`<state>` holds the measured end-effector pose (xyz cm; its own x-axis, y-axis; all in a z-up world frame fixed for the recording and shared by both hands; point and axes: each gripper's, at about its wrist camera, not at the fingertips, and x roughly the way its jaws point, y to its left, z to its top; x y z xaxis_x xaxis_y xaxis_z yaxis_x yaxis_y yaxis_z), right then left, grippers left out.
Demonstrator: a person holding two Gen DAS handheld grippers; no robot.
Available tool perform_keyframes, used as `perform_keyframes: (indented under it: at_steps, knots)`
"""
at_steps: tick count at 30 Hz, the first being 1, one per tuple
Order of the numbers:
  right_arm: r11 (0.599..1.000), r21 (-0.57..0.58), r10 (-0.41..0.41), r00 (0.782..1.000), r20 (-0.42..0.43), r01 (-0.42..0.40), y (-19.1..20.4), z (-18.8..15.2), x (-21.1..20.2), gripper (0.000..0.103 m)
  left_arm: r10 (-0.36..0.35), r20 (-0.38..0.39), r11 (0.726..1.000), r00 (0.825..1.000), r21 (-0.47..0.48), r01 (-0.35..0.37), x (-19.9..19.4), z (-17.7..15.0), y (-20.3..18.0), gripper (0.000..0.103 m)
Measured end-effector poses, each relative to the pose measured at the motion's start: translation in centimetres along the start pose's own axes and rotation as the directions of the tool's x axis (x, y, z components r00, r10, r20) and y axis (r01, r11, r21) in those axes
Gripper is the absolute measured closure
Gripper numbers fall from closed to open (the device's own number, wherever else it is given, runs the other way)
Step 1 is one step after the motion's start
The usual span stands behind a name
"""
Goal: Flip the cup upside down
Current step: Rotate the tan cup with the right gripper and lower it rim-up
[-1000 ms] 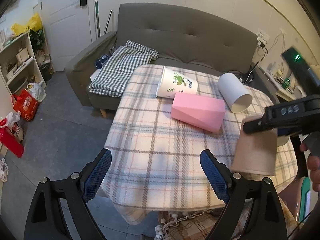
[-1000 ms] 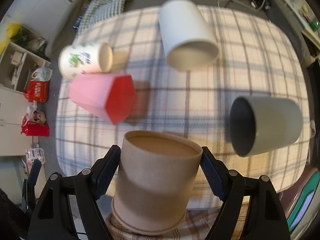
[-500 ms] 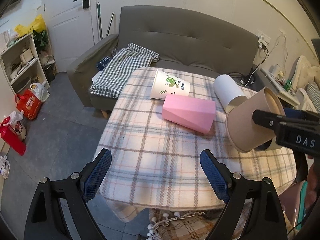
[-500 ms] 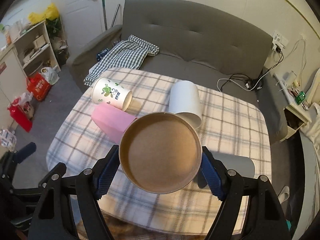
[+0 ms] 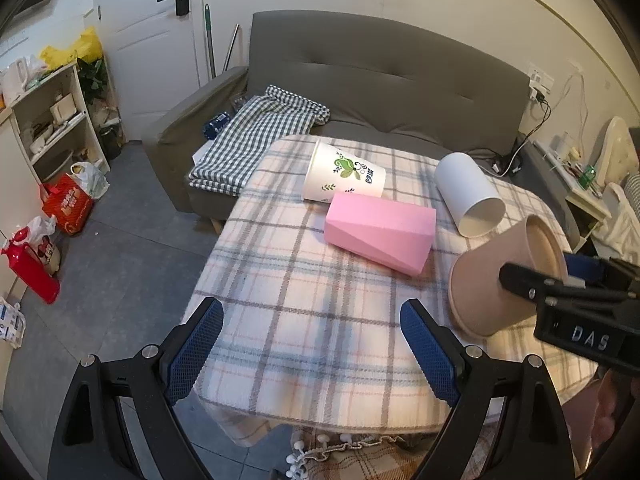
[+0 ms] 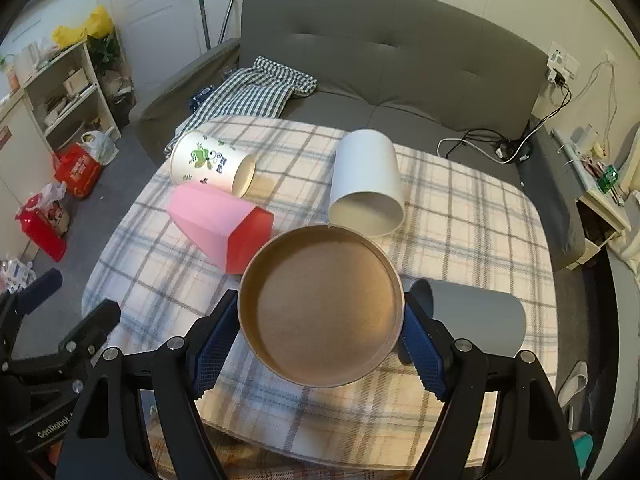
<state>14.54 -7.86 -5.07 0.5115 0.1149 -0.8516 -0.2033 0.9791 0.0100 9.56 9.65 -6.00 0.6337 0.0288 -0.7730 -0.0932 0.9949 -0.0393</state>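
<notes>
With the brown cup [image 6: 322, 308] clamped between the right gripper [image 6: 320, 332] pads above the table's [image 6: 460, 216] near edge, axis tilted, base facing away, mouth down toward the cloth. Left gripper [image 5: 312, 344] spread apart, idle, farther off.

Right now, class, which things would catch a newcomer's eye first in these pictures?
The brown paper cup fills the right wrist view, clamped between the right gripper's blue pads, its base towards the camera. Behind it on the plaid-covered table lies a pink faceted box, between a leaf-printed white cup and a plain white cup, both on their sides.
</notes>
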Motion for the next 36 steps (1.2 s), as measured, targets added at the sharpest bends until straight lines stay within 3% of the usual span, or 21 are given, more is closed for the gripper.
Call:
perform_keyframes:
  at_steps: [7,14,19,36]
  knots:
    - [1.0,0.004,0.023,0.998,-0.054,-0.022,0.0,-0.7,1.6,0.025,0.009,-0.011,1.0,1.0,-0.005,-0.009,0.4,0.1,0.1,0.01]
    - [1.0,-0.014,0.013,0.999,-0.046,-0.014,0.4,-0.3,1.9,0.025,0.014,-0.005,1.0,1.0,-0.003,-0.014,0.3,0.2,0.1,0.01]
    - [0.998,0.033,0.057,0.998,-0.039,-0.055,-0.3,0.1,1.8,0.025,0.019,-0.002,1.0,1.0,-0.005,-0.019,-0.2,0.2,0.0,0.01]
    - [0.992,0.055,0.104,0.986,0.128,-0.112,-1.9,0.6,-5.8,0.024,0.029,0.11,0.999,0.993,0.025,-0.032,-6.3,0.9,-2.7,0.01]
